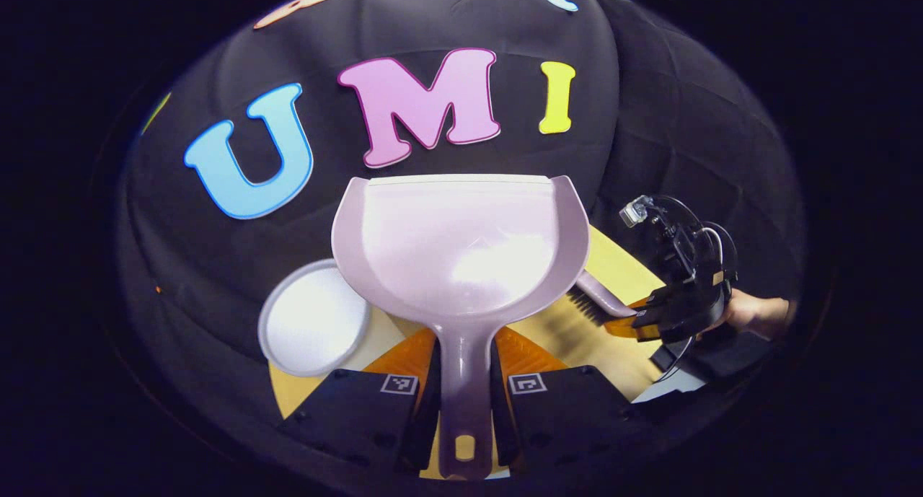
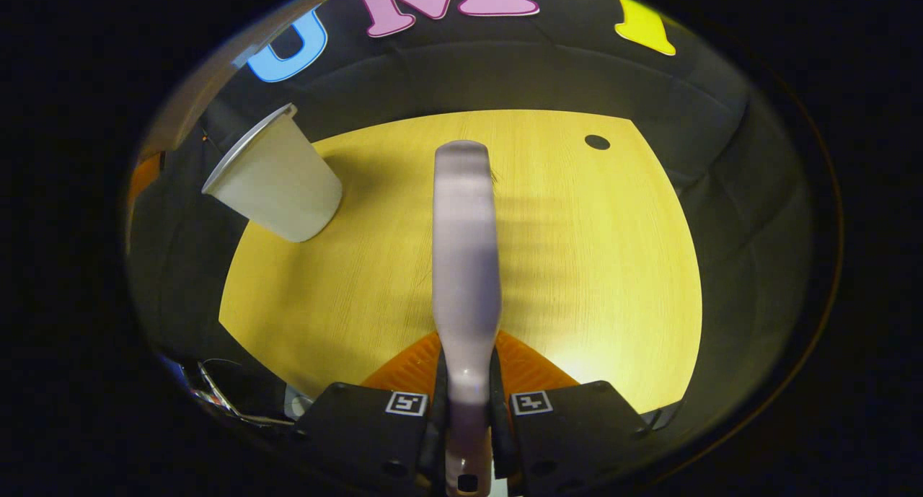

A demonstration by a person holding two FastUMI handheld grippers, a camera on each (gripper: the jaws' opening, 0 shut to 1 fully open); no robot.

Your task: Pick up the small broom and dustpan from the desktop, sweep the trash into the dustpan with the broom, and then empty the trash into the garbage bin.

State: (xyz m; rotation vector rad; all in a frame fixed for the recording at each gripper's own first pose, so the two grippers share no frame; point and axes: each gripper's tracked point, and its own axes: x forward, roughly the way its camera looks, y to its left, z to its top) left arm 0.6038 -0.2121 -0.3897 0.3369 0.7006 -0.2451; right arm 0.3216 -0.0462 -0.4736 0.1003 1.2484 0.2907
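Item, dustpan [image 1: 461, 252]: pale lilac, scoop empty, carried clear above the counter [image 1: 613, 266] with its handle pinched between both fingers of the left claw [image 1: 465, 396]. Item, broom [image 2: 466, 266]: matching lilac handle clamped in the right claw [image 2: 467, 403]; from the left gripper view we see its dark bristles just beside the dustpan's right edge. Item, garbage bin [image 1: 314, 318]: white, round-rimmed, standing just left of the dustpan and below it; in the right gripper view it sits at the counter's far left corner. Trash: we note one small dark spot [image 2: 596, 142] on the counter far from the bin, too small to name. Risks, as we judge them: with the scoop raised off the counter, a sweep would push debris under its lip; the smooth handles could twist in either claw under bristle pressure; a wide tip toward the bin might knock its light rim and upset it. Surface: yellow wood-grain counter, smooth. Room: booth hung with black cloth on all sides, lit from above.
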